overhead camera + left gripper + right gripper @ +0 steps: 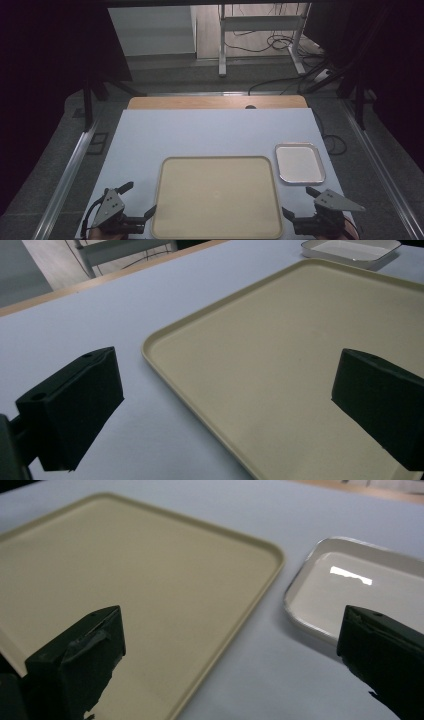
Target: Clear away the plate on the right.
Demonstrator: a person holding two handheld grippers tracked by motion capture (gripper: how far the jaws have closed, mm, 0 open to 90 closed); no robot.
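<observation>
Left tool (138, 206): jaws spread wide, nothing between them; it sits at the near left corner of the worktop, just beside the beige tray's left rim. In the left gripper view the tray's near corner lies between the two black jaws.
Right tool (300, 204): jaws spread wide as well, holding nothing; it sits at the near right, just off the beige tray's right rim and in front of the small white tray.
Beige tray (162, 200): large, flat, with rounded corners and a low raised rim, lying bare in the near middle of the worktop, between the two tools.
Handling of beige tray: likely stiff moulded plastic, light for its size, smooth and rather slippery. The rim is the only place to pinch; taking a long side edge with each tool should keep it level.
Small white tray (317, 176): glossy, shallow, empty, just beyond the beige tray's far right corner, close by but apart.
Handling of small white tray: probably light and hard, its shiny lip apt to slip; one tool on a short edge should do.
Worktop (210, 132): pale blue sheet, with a wooden strip (215, 102) at the far edge.
</observation>
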